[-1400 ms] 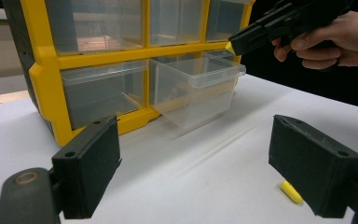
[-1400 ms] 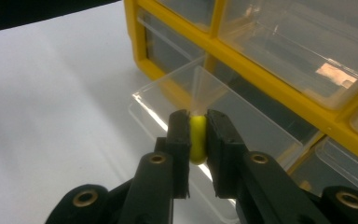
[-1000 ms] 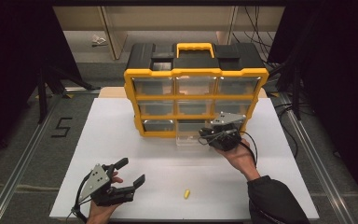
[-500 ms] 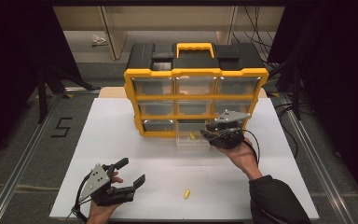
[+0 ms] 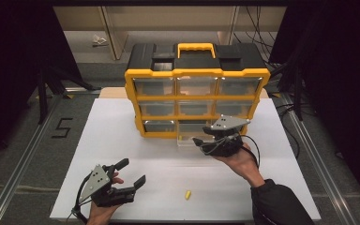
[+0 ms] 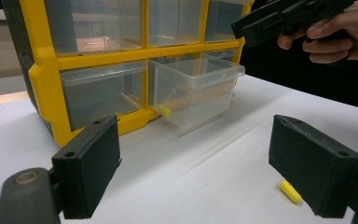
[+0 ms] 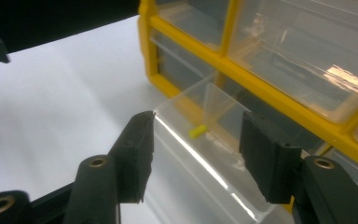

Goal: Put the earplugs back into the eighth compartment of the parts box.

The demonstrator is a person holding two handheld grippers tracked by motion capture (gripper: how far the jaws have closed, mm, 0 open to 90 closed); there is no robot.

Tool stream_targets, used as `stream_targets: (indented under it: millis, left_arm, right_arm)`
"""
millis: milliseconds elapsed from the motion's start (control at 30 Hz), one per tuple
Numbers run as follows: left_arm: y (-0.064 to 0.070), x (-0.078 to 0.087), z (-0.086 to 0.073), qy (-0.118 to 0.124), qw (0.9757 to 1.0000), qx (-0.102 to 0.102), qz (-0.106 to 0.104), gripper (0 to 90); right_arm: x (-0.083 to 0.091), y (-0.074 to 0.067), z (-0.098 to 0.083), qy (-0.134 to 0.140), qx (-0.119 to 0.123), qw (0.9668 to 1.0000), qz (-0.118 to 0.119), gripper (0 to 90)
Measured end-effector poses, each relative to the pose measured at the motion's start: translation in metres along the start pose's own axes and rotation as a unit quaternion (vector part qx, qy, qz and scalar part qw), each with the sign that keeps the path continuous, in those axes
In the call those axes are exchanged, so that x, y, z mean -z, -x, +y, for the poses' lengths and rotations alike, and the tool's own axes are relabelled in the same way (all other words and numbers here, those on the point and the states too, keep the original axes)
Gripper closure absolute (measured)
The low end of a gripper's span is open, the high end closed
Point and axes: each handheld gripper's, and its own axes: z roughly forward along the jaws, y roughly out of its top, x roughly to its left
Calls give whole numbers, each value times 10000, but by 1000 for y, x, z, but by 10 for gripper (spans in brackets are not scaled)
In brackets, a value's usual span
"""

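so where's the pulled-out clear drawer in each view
High view: the clear drawer juts from the organizer's bottom row, left of the right gripper.
Left gripper view: upper centre.
Right gripper view: centre, between the jaws.
Shared landmark: the yellow piece inside it.

A white tabletop (image 5: 122, 140) is sitting on grey floor (image 5: 23, 140); beside it a "5" marking (image 5: 62, 127) is showing, darkness surrounding.
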Motion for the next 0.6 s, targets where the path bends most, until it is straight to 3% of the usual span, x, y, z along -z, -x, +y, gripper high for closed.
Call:
stream_targets:
  millis: [333, 600]
  left_arm:
    - [0, 0, 0, 9, 10000, 6, 2, 159]
    - [0, 0, 0, 15, 10000, -5, 1, 159]
  right_arm:
    - [6, -19, -5, -31, 193, 9994, 274, 397]
    - [5, -31, -13, -187, 284, 9984, 442, 295]
